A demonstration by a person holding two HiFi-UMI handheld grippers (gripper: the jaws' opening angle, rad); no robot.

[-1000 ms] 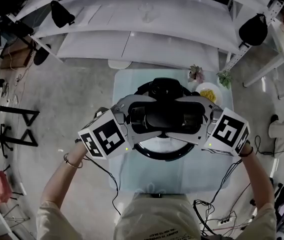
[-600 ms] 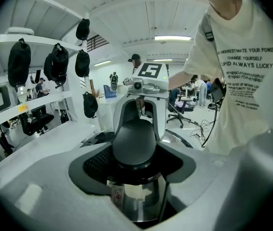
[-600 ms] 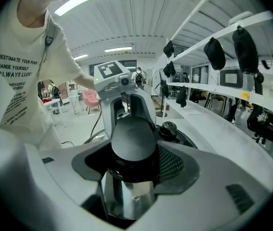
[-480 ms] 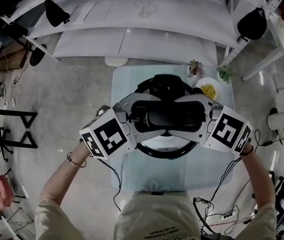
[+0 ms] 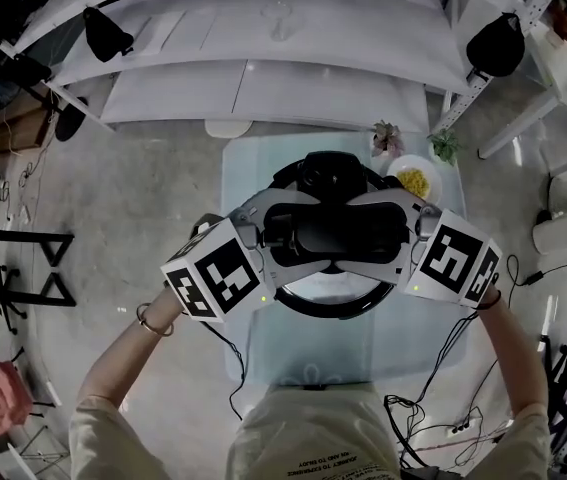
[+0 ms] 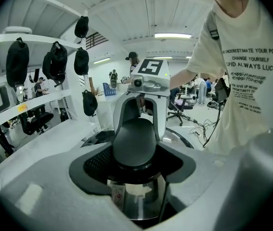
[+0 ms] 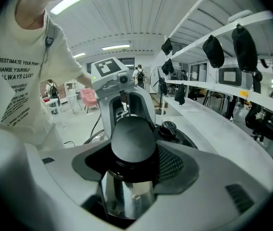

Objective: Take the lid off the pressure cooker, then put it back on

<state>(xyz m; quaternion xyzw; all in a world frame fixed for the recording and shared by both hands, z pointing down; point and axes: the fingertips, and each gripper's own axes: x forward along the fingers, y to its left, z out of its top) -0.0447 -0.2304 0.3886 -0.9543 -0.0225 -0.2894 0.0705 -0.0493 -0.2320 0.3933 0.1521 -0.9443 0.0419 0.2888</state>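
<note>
The pressure cooker (image 5: 328,308) stands on a glass table (image 5: 263,353), its round black rim showing under both grippers. Across the lid's middle lies a long black handle (image 5: 333,230). My left gripper (image 5: 275,236) grips one end of it and my right gripper (image 5: 395,234) the other, so they face each other. In the left gripper view the rounded handle (image 6: 134,141) fills the gap between the jaws, with shiny steel (image 6: 136,198) below. The right gripper view shows the same handle (image 7: 133,138) pressed between its pads. Whether the lid sits on the pot is hidden.
A black valve knob (image 5: 328,173) sits on the lid's far side. A small dish of yellow food (image 5: 415,181) and a little plant (image 5: 385,138) stand at the table's far right. White shelves (image 5: 263,78) run behind. Cables (image 5: 433,408) trail on the floor.
Both grippers stay at the handle in the same places. Only the head camera has shifted a little.
</note>
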